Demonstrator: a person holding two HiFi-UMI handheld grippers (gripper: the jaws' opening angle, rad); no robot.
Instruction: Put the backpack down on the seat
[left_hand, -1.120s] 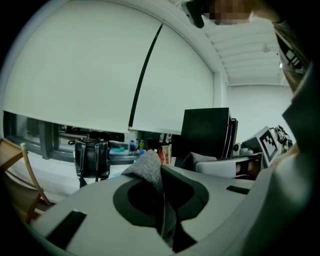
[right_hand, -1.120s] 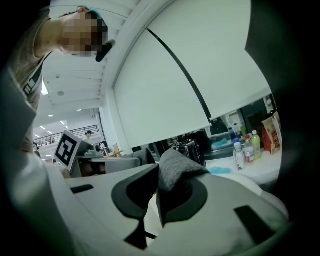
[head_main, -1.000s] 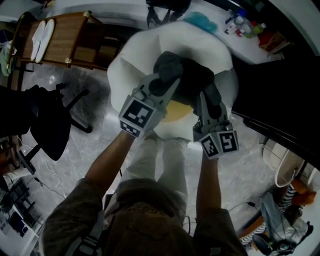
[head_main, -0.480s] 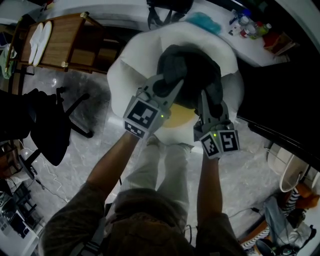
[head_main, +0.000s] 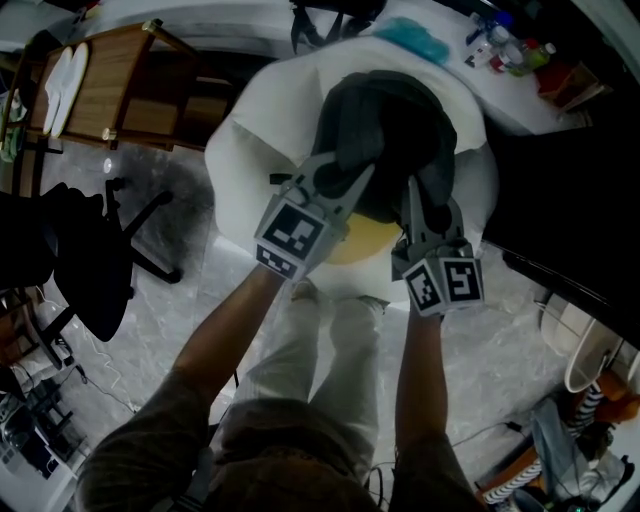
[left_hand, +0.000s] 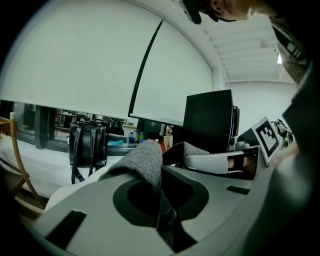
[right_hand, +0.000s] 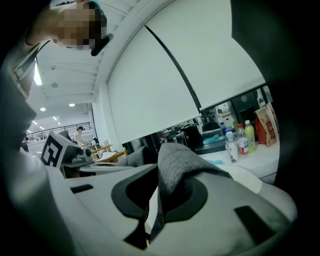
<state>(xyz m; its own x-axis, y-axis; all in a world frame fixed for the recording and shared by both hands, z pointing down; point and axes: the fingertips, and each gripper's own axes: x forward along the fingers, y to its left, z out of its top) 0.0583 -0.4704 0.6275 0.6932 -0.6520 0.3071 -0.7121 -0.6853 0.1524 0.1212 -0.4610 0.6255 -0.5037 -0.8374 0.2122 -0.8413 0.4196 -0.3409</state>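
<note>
Together, your left gripper and right gripper each pinch a grey fold of the backpack, one per side, holding it level over the white seat for lowering.

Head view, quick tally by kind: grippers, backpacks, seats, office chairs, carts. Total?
grippers: 2 (left gripper, right gripper)
backpack: 1
seat: 1
office chair: 1
cart: 1
total: 6

Wooden table upper left; black office chair near it; bottles upper right.
</note>
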